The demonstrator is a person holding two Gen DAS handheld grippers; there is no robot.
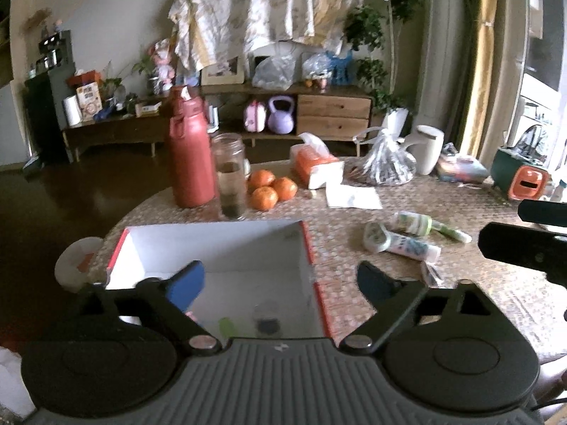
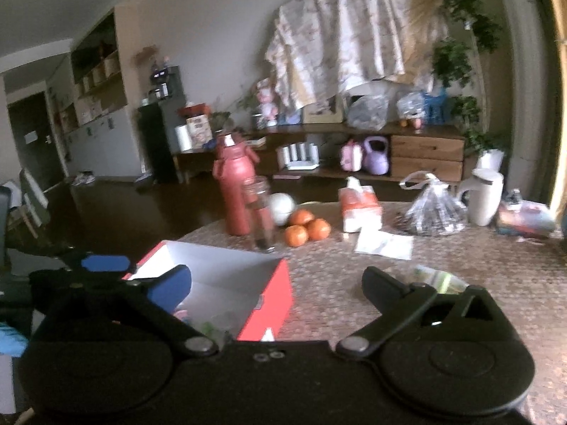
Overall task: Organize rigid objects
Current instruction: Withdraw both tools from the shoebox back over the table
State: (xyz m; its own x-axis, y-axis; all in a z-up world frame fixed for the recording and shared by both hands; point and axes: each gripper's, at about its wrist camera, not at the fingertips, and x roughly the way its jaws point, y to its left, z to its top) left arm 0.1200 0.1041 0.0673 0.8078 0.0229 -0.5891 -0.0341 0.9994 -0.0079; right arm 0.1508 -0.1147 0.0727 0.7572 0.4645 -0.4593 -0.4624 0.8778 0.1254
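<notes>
Both hand-held grippers empty over the box

We hold the left hand-held gripper (image 1: 280, 283) and right hand-held gripper (image 2: 276, 283) wide open, gripping nothing, above the red-sided box (image 1: 219, 244) near the worktop's (image 1: 478, 301) edge; tubes (image 1: 407, 244) await collecting.

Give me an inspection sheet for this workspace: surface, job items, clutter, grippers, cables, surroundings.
Surface: table with a woven, mottled cover.
Job's things: open red box with white inside, a few small items on its floor; tubes lying loose on the table right of it.
Clutter: red bottle, glass jar, three oranges, tissue pack, plastic bag, white jug, paper sheet.
Grippers: left gripper open over the box, nothing between the fingers; right gripper open, empty.
Cables: nothing seen.
Surroundings: wooden sideboard, hanging cloth, potted plants, purple kettlebell.
</notes>
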